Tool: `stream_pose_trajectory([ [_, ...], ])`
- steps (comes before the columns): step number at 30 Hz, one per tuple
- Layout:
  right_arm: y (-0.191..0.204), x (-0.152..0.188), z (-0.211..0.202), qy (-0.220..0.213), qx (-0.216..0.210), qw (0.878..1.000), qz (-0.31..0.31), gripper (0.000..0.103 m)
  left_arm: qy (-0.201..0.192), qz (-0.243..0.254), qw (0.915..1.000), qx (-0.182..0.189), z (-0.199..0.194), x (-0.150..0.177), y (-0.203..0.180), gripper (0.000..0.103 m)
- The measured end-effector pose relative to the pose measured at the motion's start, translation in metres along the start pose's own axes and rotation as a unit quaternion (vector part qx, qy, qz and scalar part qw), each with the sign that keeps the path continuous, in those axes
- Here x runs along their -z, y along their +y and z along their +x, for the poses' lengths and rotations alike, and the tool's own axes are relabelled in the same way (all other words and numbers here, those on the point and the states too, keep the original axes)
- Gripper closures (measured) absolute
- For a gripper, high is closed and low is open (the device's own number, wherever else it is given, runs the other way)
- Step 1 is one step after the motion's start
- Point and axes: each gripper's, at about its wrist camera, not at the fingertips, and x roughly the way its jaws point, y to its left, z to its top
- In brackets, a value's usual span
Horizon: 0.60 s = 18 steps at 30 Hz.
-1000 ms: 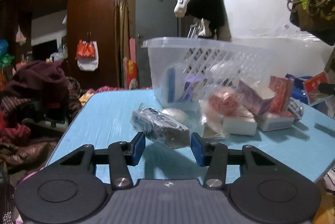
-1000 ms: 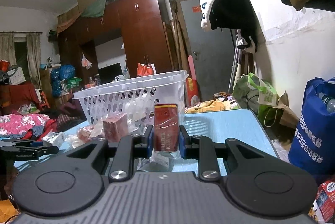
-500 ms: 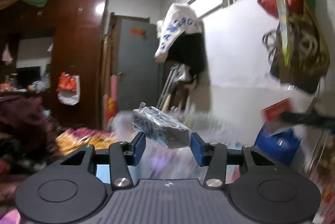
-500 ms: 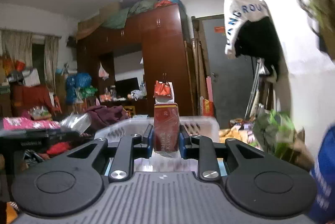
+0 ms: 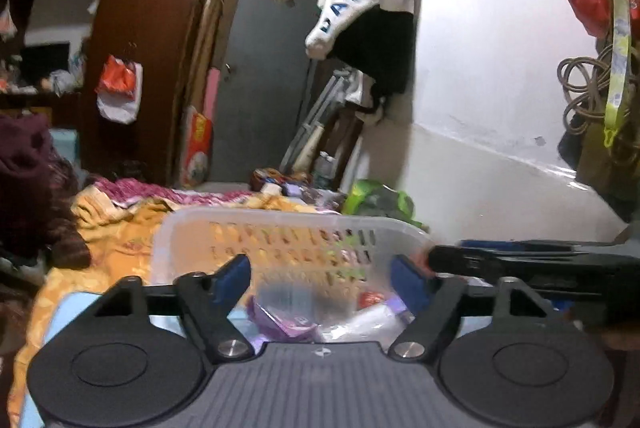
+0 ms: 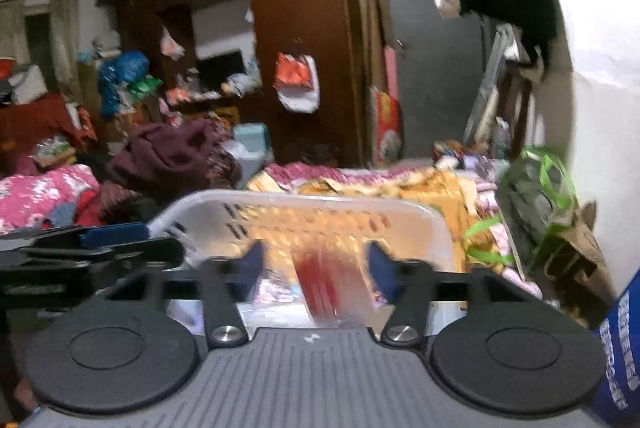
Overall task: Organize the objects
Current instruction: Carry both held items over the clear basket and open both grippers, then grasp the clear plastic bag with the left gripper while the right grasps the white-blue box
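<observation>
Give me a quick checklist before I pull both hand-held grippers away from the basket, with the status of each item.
1. Left hand-held gripper open: ok, jaws spread wide with nothing between the pads.
2. Right hand-held gripper open: ok, jaws apart and clear of the red packet.
3. Red packet released over the white basket: ok, but it is a blurred streak, apparently falling.
4. Red packet settled inside: cannot tell, too blurred.
5. Left item landed in the basket: cannot tell; a blurred shape sits below the open jaws, above the purple pack.
6. The two grippers clear of each other: ok, close side by side, not touching.
</observation>
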Motion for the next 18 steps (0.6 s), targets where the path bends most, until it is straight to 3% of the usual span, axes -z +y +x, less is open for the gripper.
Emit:
stream_pose_trajectory([
  [2, 0.008, 0.010, -0.028, -0.031, 0.003, 0.999, -0.016, 0.006, -0.015, 0.007, 0.9999, -0.005, -0.017, 0.004, -0.002, 0.022],
  [3, 0.011, 0.020, -0.044, -0.046, 0.003, 0.999, -0.028, 0.001, -0.026, 0.009, 0.9996, -0.001, -0.030, 0.007, -0.002, 0.022],
  [5, 0.014, 0.051, -0.076, -0.075, 0.006, 0.996, -0.052, 0.000, -0.049, 0.019, 0.9985, 0.013, -0.063, 0.023, 0.000, 0.018],
  [7, 0.007, 0.079, -0.090, -0.084, 0.013, 0.995, -0.044, 0.000, -0.051, 0.030, 0.9982, -0.002, -0.085, 0.044, 0.004, 0.010],
  [9, -0.008, 0.116, -0.097, -0.067, 0.022, 0.997, -0.012, 0.007, -0.032, 0.033, 0.9983, -0.034, -0.091, 0.065, 0.009, 0.010],
  [11, -0.019, 0.139, -0.092, -0.039, 0.012, 0.999, 0.008, 0.031, 0.000, 0.020, 0.9983, -0.056, -0.085, 0.082, 0.023, 0.010],
  [15, -0.023, 0.145, -0.066, 0.007, 0.012, 1.000, 0.004, 0.038, 0.051, -0.031, 0.9960, -0.066, -0.060, 0.096, 0.054, 0.010],
  [18, -0.020, 0.142, -0.050, 0.038, -0.008, 0.999, -0.013, 0.040, 0.079, -0.031, 0.9936, -0.075, -0.043, 0.099, 0.062, 0.011],
])
